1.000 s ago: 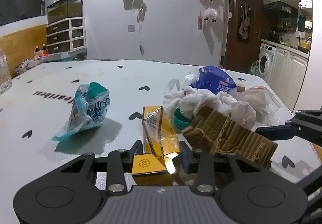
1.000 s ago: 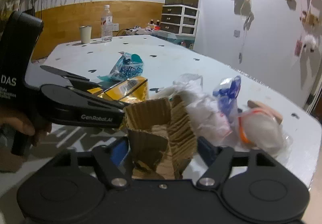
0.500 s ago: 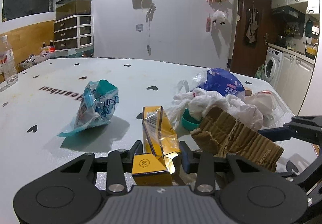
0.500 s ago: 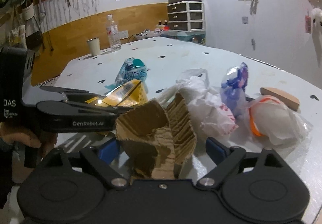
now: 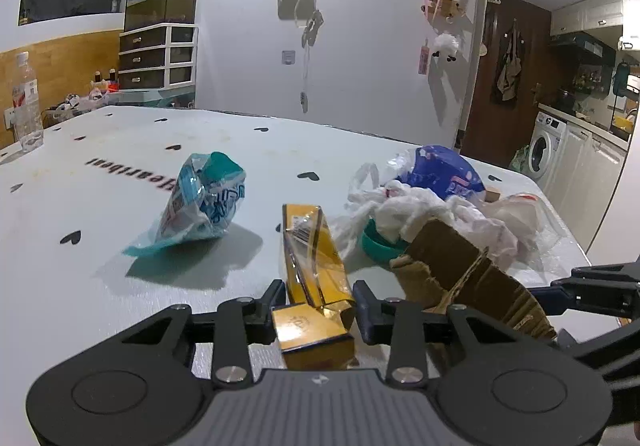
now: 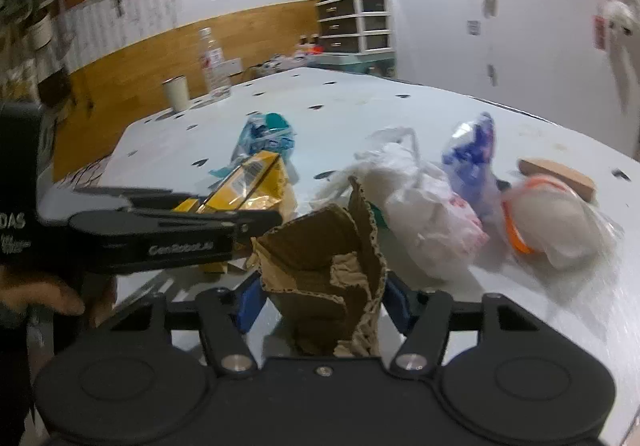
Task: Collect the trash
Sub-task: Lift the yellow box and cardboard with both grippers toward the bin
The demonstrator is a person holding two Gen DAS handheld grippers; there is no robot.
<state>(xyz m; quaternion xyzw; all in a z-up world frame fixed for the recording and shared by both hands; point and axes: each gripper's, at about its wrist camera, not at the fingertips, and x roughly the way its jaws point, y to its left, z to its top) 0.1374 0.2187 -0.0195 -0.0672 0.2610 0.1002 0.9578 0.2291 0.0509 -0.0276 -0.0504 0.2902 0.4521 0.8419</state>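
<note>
right wrist blurred, cardboard [image 6: 320, 266] base hidden

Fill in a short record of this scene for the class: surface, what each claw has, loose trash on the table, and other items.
surface: white table printed with small black hearts
left claw: shut on yellow packet
right claw: jaws closing, torn cardboard between them
loose trash: teal wrapper, white plastic bag, blue wrapper, teal lid, clear bag with orange trim
other items: water bottle and white cup at the far edge
</note>
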